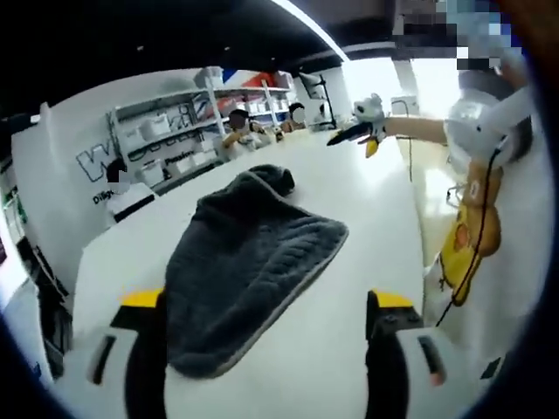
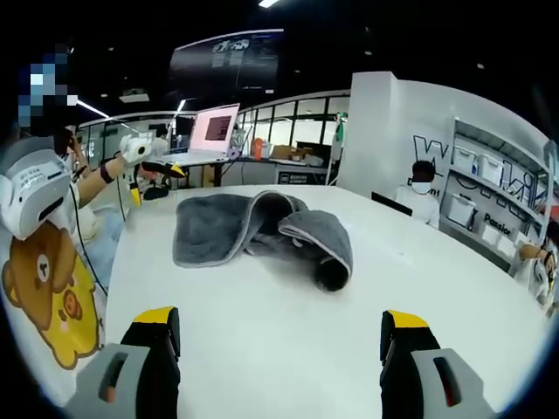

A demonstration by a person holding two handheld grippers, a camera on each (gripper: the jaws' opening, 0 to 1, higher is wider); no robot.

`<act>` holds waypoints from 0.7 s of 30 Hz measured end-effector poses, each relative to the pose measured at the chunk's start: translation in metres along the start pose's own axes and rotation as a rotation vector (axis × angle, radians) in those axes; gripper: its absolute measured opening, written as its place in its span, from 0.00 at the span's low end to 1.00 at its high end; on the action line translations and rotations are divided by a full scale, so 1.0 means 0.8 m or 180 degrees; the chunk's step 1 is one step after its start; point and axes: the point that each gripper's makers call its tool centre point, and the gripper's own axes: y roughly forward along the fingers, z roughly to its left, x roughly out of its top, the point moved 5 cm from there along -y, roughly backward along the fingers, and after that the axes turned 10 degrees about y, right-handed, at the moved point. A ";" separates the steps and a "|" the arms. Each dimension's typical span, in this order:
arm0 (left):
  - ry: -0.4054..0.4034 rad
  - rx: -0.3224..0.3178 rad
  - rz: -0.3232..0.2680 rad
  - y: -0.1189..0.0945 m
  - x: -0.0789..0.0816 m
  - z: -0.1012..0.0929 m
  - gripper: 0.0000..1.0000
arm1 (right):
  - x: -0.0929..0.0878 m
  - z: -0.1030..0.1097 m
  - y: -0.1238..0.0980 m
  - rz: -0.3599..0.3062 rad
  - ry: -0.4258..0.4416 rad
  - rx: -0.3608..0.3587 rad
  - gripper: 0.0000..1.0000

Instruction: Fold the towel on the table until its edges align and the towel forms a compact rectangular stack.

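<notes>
Left gripper view has the dark grey towel point(image 1: 244, 271) lying across the middle of the white bench point(image 1: 349, 227), loosely rumpled rather than squared: its near edge, trimmed in a paler band, curves between the two yellow-tipped jaws of the left gripper point(image 1: 266, 301), and its far end is bunched into a hump toward the upper centre of the frame. Those jaws stand wide apart and hold nothing; the left one overlaps the towel's near corner in the picture, though whether it touches cannot be told. To the right of the towel the bench top is bare out to its right edge, and a bare strip runs along the left edge too. In the upper right, a person's outstretched hand carries the right gripper point(image 1: 354, 133) above the far end of the bench. Shelving with white boxes point(image 1: 170, 140) lines the back wall in the upper left. Right gripper view shows the towel point(image 2: 253, 229) from the other end, in the upper centre, one part flat to the left and one part rolled over into a tube with its open mouth facing the lower right. The right gripper point(image 2: 279, 336) is spread open and empty at the bottom, with a wide bare stretch of bench point(image 2: 279, 297) between it and the towel. A laptop point(image 2: 210, 131) sits on a farther surface in the upper left.
</notes>
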 end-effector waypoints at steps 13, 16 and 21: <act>-0.0751 0.0320 -0.0402 0.006 0.014 -0.007 0.99 | -0.003 0.001 0.008 0.0058 -0.0106 -0.0005 1.00; -0.0807 0.0363 -0.0488 0.005 0.014 -0.008 0.99 | -0.002 0.002 0.010 0.0051 -0.0106 0.0006 1.00; -0.0831 0.0372 -0.0491 0.006 0.014 -0.015 0.99 | -0.009 0.005 0.016 0.0153 -0.0091 -0.0021 1.00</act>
